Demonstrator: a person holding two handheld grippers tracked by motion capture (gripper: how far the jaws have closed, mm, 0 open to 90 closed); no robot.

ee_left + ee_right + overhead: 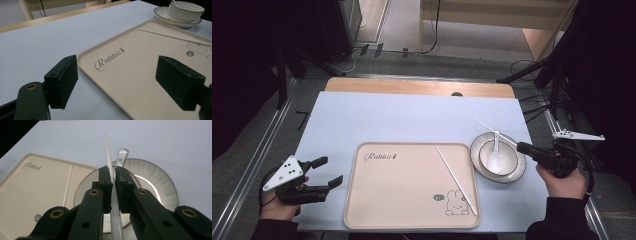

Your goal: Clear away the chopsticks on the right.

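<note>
My left gripper (324, 172) hangs at the near left corner of the surface (412, 115), jaws wide apart and empty, just off the tray's (377, 210) left rim. Beyond the tray the surface is bare to its far edge. My right gripper (523, 148) is clamped on a white chopstick (109, 161) over the plate (517, 170), which sits just beside the tray's right rim. The plate carries a bowl (507, 152) with a white spoon (496, 159) in it. A second chopstick (456, 180) lies slanted in the tray's right half.
</note>
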